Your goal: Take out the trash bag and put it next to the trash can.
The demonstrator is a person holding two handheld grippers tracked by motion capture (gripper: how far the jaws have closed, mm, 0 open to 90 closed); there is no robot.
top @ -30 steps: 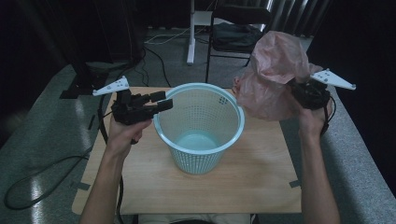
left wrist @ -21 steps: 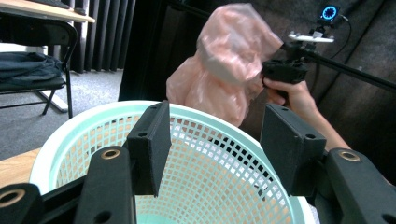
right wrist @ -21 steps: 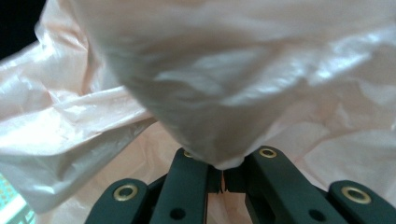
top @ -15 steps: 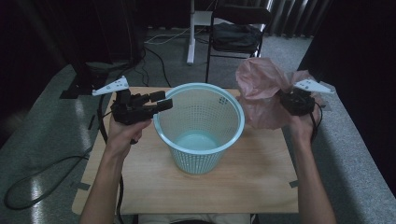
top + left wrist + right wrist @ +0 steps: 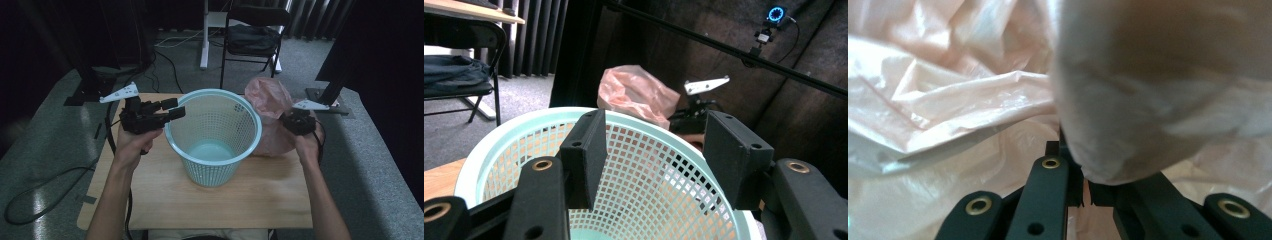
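The right claw [image 5: 290,121] is clamped on a pink plastic bag [image 5: 270,97], which bulges just beyond it beside the basket [image 5: 215,135] and hides its tips. The left claw [image 5: 172,109] straddles the basket's near rim on the counter [image 5: 165,195], jaws apart; whether they touch it is hard to tell.

A light wooden table [image 5: 165,200] carries the scene, its pale board bare along the near edge in the high view. Standing upright on it, about centre, is a mint-green plastic laundry basket [image 5: 214,134], mesh walls all round, its narrower base planted on the wood. Just to the basket's right, a crumpled pink plastic bag [image 5: 270,100] bulges up, its lower folds resting on the tabletop close against the basket's side. The table itself stands on grey carpeted floor [image 5: 45,165].
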